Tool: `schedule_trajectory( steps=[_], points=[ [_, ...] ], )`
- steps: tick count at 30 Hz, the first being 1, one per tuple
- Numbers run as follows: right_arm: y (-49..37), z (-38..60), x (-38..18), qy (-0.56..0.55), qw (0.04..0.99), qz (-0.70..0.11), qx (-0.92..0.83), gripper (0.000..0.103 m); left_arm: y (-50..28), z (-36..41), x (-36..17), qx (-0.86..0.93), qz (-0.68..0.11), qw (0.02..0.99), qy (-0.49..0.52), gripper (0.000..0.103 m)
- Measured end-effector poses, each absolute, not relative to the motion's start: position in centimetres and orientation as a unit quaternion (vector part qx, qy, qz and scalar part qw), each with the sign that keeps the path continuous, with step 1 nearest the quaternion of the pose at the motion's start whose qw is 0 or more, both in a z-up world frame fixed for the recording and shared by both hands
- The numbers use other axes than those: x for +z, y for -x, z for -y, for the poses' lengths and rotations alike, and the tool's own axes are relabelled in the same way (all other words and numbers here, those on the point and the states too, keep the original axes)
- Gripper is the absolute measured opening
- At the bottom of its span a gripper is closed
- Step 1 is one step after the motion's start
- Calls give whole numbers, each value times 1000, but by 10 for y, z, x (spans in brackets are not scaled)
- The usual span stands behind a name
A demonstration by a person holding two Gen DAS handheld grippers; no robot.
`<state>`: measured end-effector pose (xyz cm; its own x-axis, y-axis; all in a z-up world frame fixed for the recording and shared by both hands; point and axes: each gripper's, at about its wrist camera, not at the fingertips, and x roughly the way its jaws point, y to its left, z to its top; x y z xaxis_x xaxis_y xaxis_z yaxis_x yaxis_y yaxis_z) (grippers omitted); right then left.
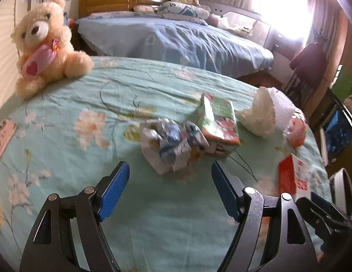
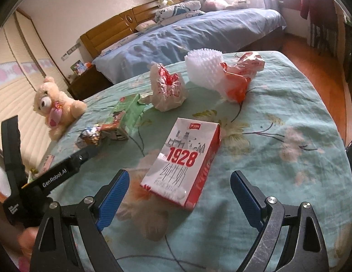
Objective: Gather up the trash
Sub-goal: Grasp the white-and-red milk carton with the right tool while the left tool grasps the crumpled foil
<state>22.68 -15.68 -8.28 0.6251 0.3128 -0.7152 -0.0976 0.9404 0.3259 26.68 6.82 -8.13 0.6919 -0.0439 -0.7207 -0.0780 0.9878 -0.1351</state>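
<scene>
Trash lies scattered on a green floral bedsheet. In the left wrist view a crumpled blue-and-white wrapper sits just ahead of my left gripper, which is open with nothing between its pads. A green juice carton leans right behind the wrapper. In the right wrist view a red-and-white "1928" milk carton lies flat just ahead of my open right gripper. Farther back are a crumpled red-printed bag, white foam netting and an orange-white bag.
A cream teddy bear sits at the far left of the sheet. A blue-covered bed with a wooden headboard stands behind. The sheet's edge drops to a wooden floor on the right. The left gripper's black body reaches in from the left.
</scene>
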Motion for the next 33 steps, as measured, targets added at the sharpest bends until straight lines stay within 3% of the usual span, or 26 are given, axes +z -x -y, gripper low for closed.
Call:
schedule_trajectory(
  steps=[1,3,5,6,7,8,22,24,26,27,33],
  points=[
    [-229,156,-85,-127,892,-420,109,91,-269,-68,-82,12,-390,918,75,76],
    [-233,157,-88,-122,892,-424,100,86,-271,-68,-83,11,-391,917,74,57],
    [-233,159,-88,-125,892,-423,101,74,-274,-67,-87,1,-401,913,76,26],
    [-232,160,-87,-123,894,-419,100,68,-274,-67,-88,-2,-405,911,75,21],
    [-232,159,-86,-117,895,-419,97,57,-275,-66,-88,-5,-406,911,75,4],
    [-231,160,-85,-115,896,-417,97,53,-273,-66,-88,-10,-406,911,76,1],
    [-202,196,-75,-134,902,-395,111,51,-232,-52,-79,-37,-394,916,68,3],
    [-201,199,-76,-138,902,-394,110,51,-238,-53,-77,-24,-396,916,61,16],
    [-200,201,-78,-141,902,-392,112,51,-244,-56,-74,-8,-389,919,60,58],
    [-200,201,-80,-142,901,-394,111,51,-248,-58,-73,3,-383,922,56,65],
    [-202,203,-82,-148,900,-394,111,51,-277,-58,-73,8,-373,928,13,66]
  ],
)
